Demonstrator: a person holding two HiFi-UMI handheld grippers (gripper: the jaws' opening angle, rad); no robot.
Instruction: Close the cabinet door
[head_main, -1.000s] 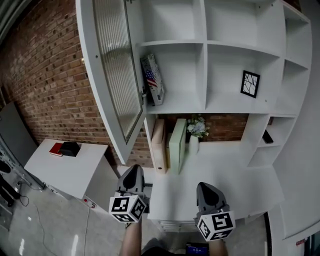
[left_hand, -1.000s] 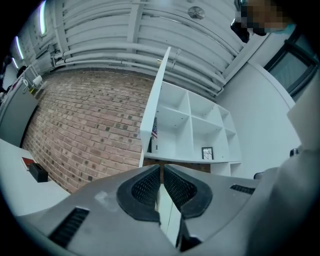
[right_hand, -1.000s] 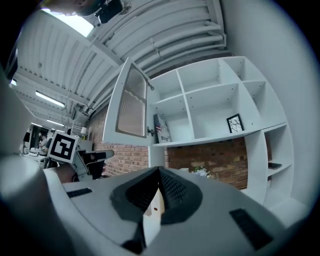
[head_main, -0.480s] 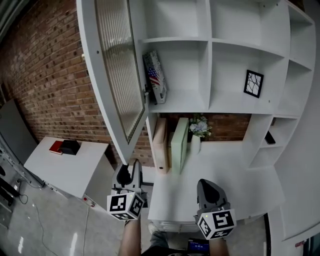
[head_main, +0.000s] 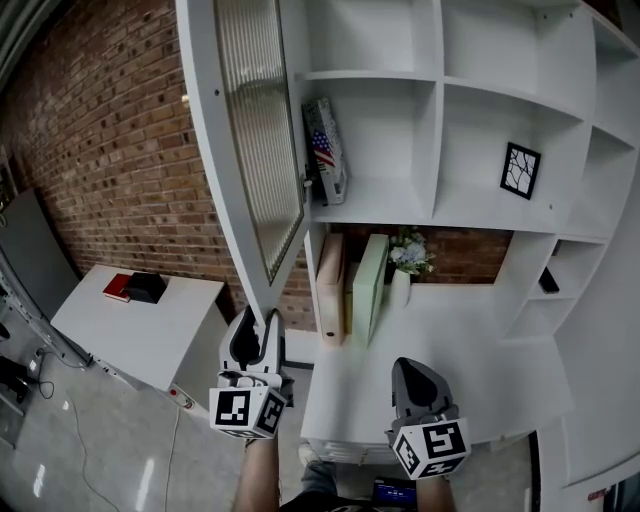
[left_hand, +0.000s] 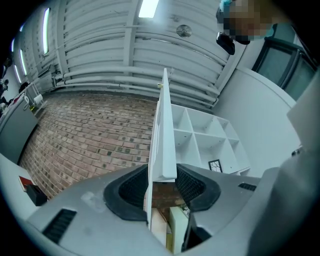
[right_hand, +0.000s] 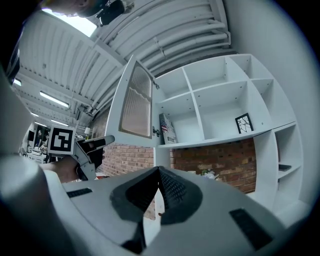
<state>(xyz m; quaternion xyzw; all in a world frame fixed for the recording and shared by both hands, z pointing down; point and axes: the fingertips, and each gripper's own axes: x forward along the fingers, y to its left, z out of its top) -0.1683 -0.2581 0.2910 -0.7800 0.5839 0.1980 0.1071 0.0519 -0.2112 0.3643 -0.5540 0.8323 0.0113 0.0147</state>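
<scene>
The cabinet door (head_main: 255, 150), white with a ribbed glass panel, stands swung out to the left of the white shelf cabinet (head_main: 437, 140). My left gripper (head_main: 256, 330) is at the door's lower outer corner. In the left gripper view the door (left_hand: 162, 140) runs edge-on between the jaws of the left gripper (left_hand: 162, 182), with a pad against each face. My right gripper (head_main: 415, 375) hangs shut and holds nothing, low in front of the counter. The right gripper view shows the door (right_hand: 135, 107) open, with the left gripper (right_hand: 92, 147) below it.
A book with a flag cover (head_main: 328, 150) leans in the compartment behind the door. Folders (head_main: 370, 290), flowers (head_main: 410, 255) and a small framed picture (head_main: 520, 170) sit in the shelves. A brick wall (head_main: 110, 150) and a low white table (head_main: 130, 320) lie to the left.
My left gripper has risen toward the door's lower corner, opened its jaws and taken the door edge between them. The right gripper has hardly moved.
</scene>
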